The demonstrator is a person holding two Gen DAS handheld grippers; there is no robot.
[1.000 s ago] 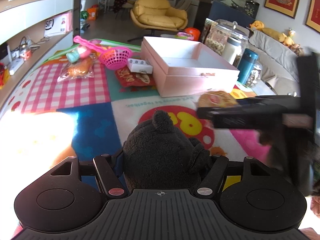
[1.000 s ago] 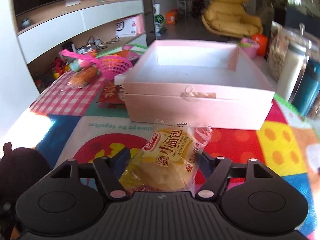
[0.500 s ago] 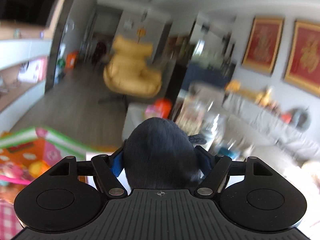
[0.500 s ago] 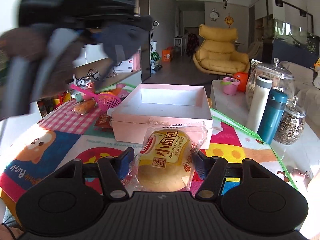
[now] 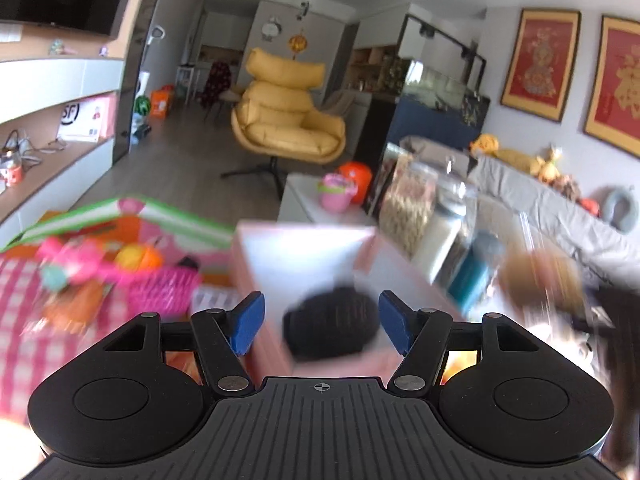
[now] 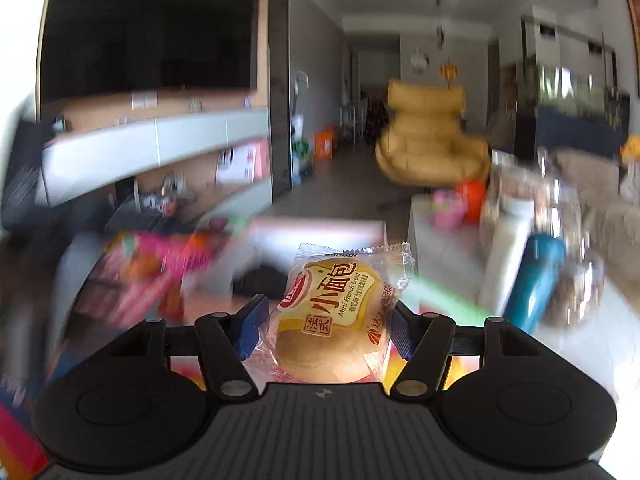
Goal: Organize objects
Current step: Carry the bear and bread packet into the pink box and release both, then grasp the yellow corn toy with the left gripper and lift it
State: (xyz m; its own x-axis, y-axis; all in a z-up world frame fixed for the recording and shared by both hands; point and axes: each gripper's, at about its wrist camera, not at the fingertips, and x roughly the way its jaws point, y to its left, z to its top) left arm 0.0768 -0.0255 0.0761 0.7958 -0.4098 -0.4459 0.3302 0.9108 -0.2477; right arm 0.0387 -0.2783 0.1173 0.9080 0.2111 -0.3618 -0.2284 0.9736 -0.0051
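A dark plush toy point(image 5: 330, 326) lies blurred inside the pink box point(image 5: 280, 336), just beyond the left gripper point(image 5: 321, 322), whose blue fingers point(image 5: 248, 322) stand wide and empty on either side of it. Whether the toy rests on the box floor or is in mid-fall cannot be told through the blur. The right gripper point(image 6: 322, 326) holds a wrapped bun point(image 6: 338, 320) squeezed between its fingers point(image 6: 251, 326), with the box point(image 6: 320, 232) smeared ahead of it and a dark shape inside that is likely the same toy. The step in hand looks like filling the box, with the bun apparently next. Doing it well probably means carrying the bun over the open box past its near wall, lowering it beside the toy rather than on top, and parting the fingers only once the wrapper is low enough not to bounce out. Around the box on the worktop point(image 5: 48, 320) sit a pink basket point(image 5: 164, 290), a teal flask point(image 6: 534, 280) and glass jars point(image 5: 412, 208), close enough to the box's right side to be knocked.
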